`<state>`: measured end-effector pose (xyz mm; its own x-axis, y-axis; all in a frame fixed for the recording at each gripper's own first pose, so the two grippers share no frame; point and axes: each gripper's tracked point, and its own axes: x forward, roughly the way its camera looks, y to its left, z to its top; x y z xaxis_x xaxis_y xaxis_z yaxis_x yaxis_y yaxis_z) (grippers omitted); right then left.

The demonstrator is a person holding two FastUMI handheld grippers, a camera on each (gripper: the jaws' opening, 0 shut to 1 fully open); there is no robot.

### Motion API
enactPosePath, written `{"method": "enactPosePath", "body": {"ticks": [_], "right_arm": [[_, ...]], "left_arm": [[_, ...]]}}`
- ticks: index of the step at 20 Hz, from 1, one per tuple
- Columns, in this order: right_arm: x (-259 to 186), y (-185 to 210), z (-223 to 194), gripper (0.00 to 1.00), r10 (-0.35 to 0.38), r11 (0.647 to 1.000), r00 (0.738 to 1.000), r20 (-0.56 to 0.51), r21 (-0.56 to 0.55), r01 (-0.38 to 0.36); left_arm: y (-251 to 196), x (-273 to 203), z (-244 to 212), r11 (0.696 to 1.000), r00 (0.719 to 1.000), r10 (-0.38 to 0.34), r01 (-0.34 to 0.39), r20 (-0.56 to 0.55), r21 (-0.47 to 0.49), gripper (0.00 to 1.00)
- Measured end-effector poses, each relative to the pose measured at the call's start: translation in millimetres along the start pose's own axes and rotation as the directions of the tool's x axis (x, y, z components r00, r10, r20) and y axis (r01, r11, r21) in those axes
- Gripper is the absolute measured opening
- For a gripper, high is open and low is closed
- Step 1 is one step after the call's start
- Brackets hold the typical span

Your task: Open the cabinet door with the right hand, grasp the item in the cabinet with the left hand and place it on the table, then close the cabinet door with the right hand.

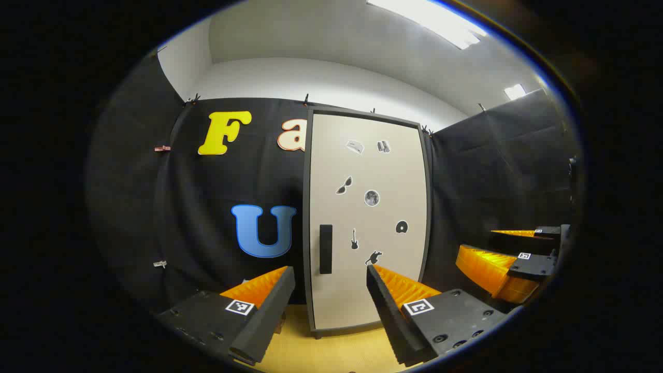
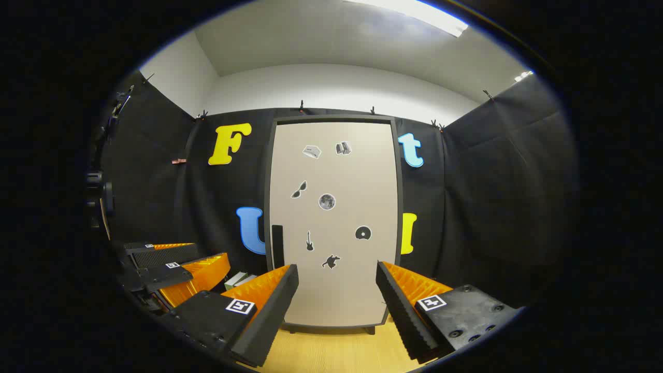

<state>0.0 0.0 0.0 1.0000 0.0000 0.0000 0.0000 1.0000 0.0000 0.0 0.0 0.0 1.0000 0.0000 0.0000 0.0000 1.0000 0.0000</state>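
Observation:
A tall beige cabinet [image 1: 368, 217] with a dark frame stands on the wooden table [image 1: 321, 352] against the booth wall. Its door [image 2: 331, 217] is closed, carries several small stickers, and has a black vertical handle [image 1: 325, 248] on its left edge, also seen as handle [image 2: 277, 246]. My left gripper [image 1: 329, 311] is open, held back from the door with nothing between its fingers. My right gripper [image 2: 336, 305] is open too, facing the door from a distance. The right gripper [image 1: 518, 259] appears at the far right of the left gripper view; the left gripper [image 2: 171, 269] appears at the lower left of the right gripper view.
A small white and green box [image 2: 241, 280] lies on the table left of the cabinet, by the wall. Black cloth walls close in the left, back and right sides. Bare wooden table [image 2: 331, 352] stretches in front of the cabinet.

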Motion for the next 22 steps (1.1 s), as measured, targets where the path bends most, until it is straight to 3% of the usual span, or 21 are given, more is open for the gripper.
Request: {"method": "enactPosePath", "body": {"ticks": [22], "right_arm": [[7.3,7.1,-5.0,0.99,0.002,1.0,1.0,-0.026,0.008,-0.002]], "left_arm": [[16.7,2.7,-8.3,0.999,1.0,0.005,-0.006,-0.022,-0.043,0.89]]}}
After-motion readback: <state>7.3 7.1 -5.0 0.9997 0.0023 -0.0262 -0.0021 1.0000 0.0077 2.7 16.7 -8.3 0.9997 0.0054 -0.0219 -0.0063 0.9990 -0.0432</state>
